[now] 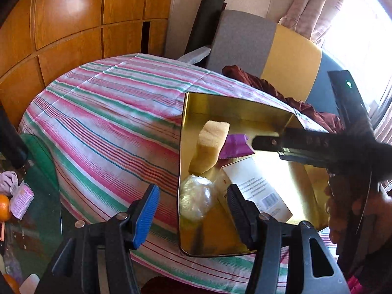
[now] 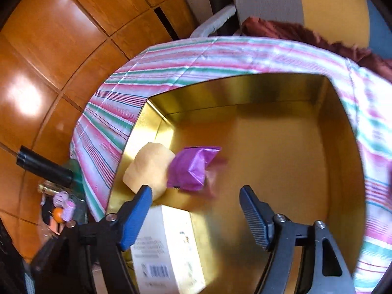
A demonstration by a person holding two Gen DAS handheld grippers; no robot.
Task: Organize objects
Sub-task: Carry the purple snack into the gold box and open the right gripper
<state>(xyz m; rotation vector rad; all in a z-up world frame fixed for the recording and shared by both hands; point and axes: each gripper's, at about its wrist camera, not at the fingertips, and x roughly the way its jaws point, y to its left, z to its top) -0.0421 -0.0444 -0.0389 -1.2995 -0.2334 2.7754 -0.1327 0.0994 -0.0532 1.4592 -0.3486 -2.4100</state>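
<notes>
An open gold tin (image 1: pixel 235 103) stands on the striped tablecloth (image 1: pixel 110 122). Inside it lie a yellow sponge (image 1: pixel 210 144), a purple packet (image 1: pixel 235 144), a white box (image 1: pixel 257 186) and a plastic-wrapped ball (image 1: pixel 196 196). My left gripper (image 1: pixel 193 186) is open and straddles the tin's near left wall, its pads touching nothing. My right gripper (image 2: pixel 196 187) hovers open over the tin's floor (image 2: pixel 269 159). The purple packet (image 2: pixel 193 169) lies loose just beyond its fingertips, against the sponge (image 2: pixel 149 166). The white box (image 2: pixel 169 245) is under its left finger. One right finger (image 1: pixel 267 143) reaches in from the right.
A grey and yellow chair (image 1: pixel 264 46) with a dark red cloth (image 1: pixel 306 105) stands behind the table. At the left, a glass surface holds an orange (image 1: pixel 3 207) and a pink packet (image 1: pixel 22 198). Wooden panels (image 1: pixel 73 24) line the back wall. A hand (image 1: pixel 343 208) grips the right tool.
</notes>
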